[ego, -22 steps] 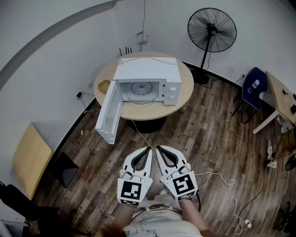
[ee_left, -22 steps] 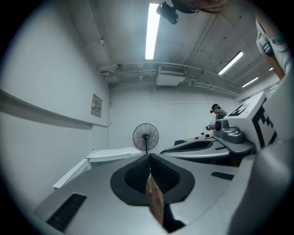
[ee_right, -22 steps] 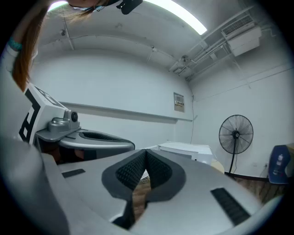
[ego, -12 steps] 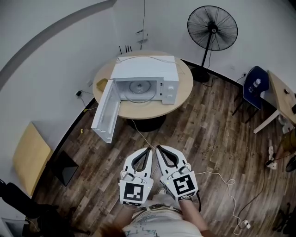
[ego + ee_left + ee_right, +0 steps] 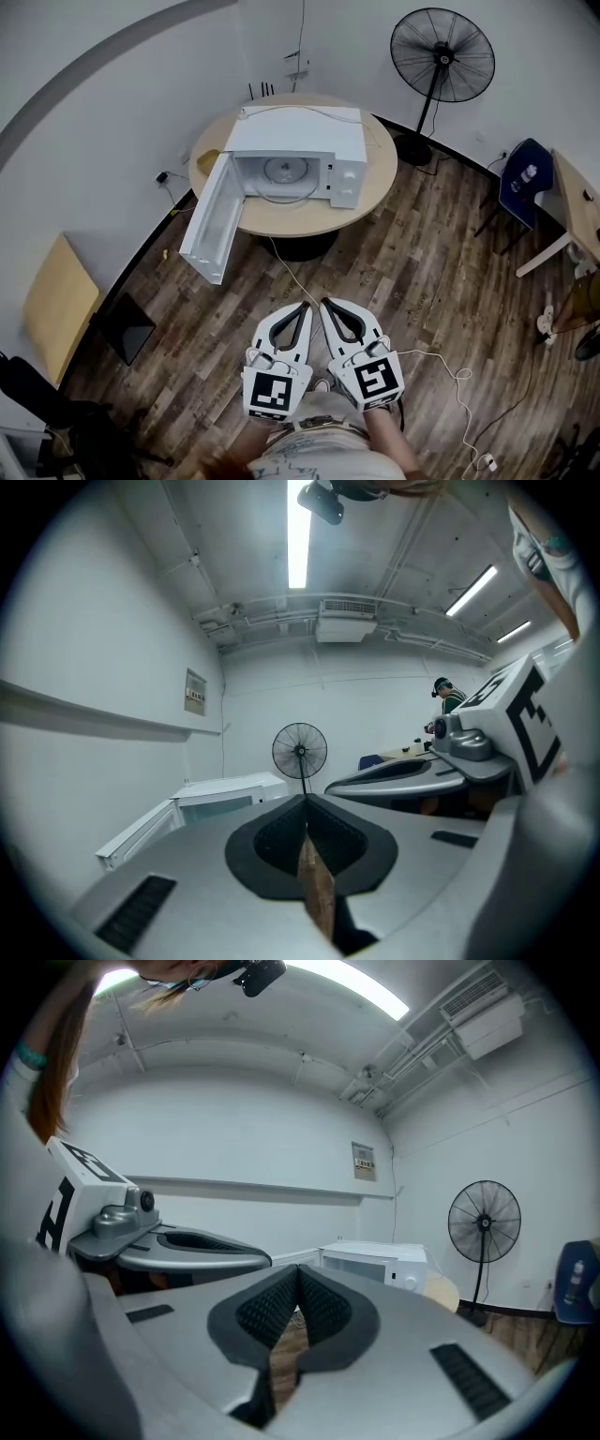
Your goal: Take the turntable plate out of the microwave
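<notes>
Beige round table: white open microwave, glass turntable plate inside; left gripper, right gripper kept clenched, empty, unmoved; approach not begun.

My L tongs & R tongs: pale grey shells, dark ribbed pads inside, each w/ a white cube bearing a black square marker. Pale printed top.
</notes>
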The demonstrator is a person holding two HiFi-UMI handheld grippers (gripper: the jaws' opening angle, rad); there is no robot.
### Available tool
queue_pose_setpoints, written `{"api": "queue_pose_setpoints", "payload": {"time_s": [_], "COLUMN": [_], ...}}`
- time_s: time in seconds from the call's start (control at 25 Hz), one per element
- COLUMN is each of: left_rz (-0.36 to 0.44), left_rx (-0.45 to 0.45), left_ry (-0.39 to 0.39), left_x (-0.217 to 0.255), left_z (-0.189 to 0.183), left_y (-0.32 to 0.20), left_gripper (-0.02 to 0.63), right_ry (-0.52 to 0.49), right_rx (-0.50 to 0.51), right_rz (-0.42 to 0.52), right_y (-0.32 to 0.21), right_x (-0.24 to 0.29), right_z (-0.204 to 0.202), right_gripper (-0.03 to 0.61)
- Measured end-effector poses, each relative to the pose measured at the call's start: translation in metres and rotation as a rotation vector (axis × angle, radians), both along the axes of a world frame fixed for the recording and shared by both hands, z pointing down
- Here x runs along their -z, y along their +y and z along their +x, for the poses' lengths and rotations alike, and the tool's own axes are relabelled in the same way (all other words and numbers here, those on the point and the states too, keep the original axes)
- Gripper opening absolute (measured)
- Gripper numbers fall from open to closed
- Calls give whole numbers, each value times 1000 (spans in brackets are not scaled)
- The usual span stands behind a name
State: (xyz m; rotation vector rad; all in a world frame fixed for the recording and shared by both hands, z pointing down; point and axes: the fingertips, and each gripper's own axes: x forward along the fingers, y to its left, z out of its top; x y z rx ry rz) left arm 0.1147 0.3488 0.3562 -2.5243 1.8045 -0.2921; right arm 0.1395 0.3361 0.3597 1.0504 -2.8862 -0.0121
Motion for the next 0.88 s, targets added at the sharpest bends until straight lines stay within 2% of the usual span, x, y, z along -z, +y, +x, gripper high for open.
{"api": "queue_pose_setpoints", "payload": {"time_s": [0.24,0.48,0.64,0.88], "left_rz": [13,35,51,55], "left_rx": [-7,-48,-82,-104], "left_ry": [38,16,44,41], "left_x": [0,5,10,15], "left_z": [-20,-48,-65,-94], "left_y": [-29,-81,-119,-157], "left_gripper": [12,13,13,13], "right_ry": [5,34,40,51], "right_rx": [-4,-30,-62,-74], "right_rz": [-2,-11,20,24], "right_y": [-26,-74,-112,-149], "right_x": [-3,1,8,8], "right_z": [-19,-50,-70,-99], "right_gripper": [-9,-9,-9,-9]}}
